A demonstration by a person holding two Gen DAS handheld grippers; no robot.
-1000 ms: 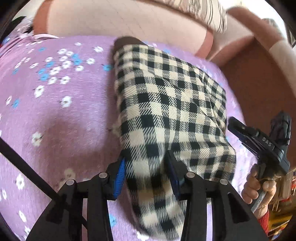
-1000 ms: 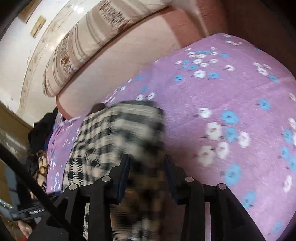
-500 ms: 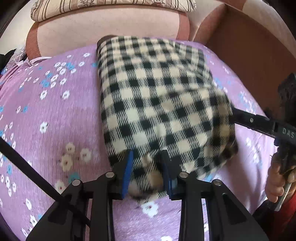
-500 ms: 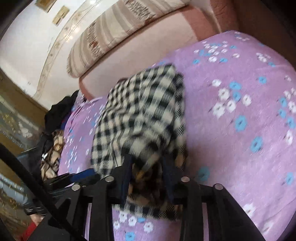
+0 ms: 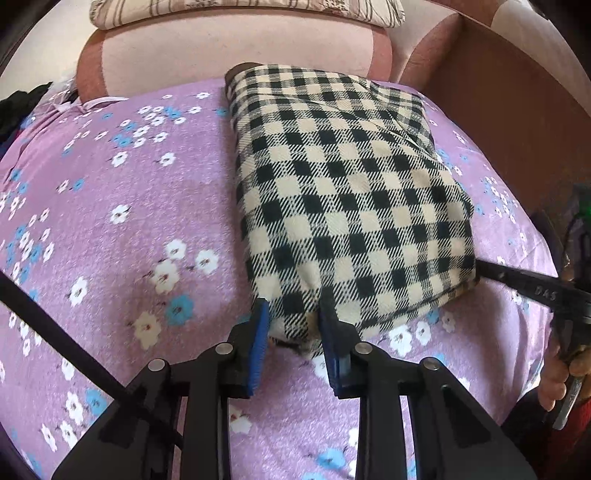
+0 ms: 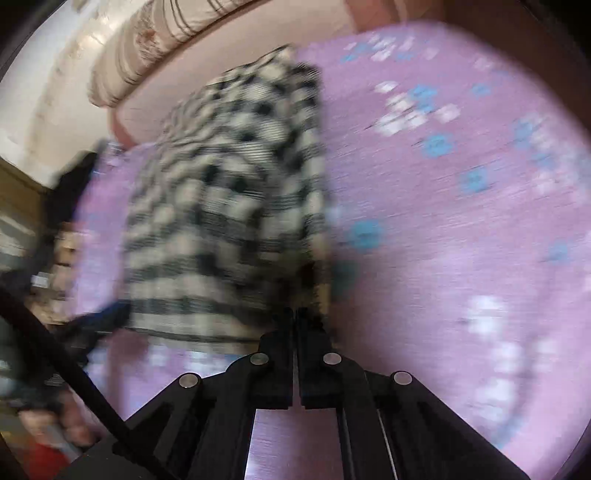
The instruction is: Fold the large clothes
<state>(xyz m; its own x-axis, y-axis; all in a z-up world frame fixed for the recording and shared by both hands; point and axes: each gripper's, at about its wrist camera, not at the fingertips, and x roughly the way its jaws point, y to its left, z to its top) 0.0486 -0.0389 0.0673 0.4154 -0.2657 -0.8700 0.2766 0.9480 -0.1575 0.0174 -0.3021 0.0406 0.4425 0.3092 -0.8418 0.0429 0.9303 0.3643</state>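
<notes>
Both your grippers meet the folded checked garment [image 5: 347, 206]: left gripper [image 5: 291, 321] fingers apart around its near corner, right gripper [image 6: 295, 314] fingers together at its edge.

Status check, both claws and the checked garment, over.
Left claw open, straddling the checked garment edge. Right claw shut at its corner. Garment folded on purple bedspread.

A bed [image 5: 122, 229] carries everything, covered in a purple sheet [image 5: 155, 184] printed with white and blue flowers. A folded black-and-cream checked garment [image 5: 347, 206] lies flat on the sheet, toward the headboard [image 5: 236, 44] side. At the head, a striped pillow [image 5: 243, 9] rests along the top of the pink headboard. The right wrist view is blurred.
</notes>
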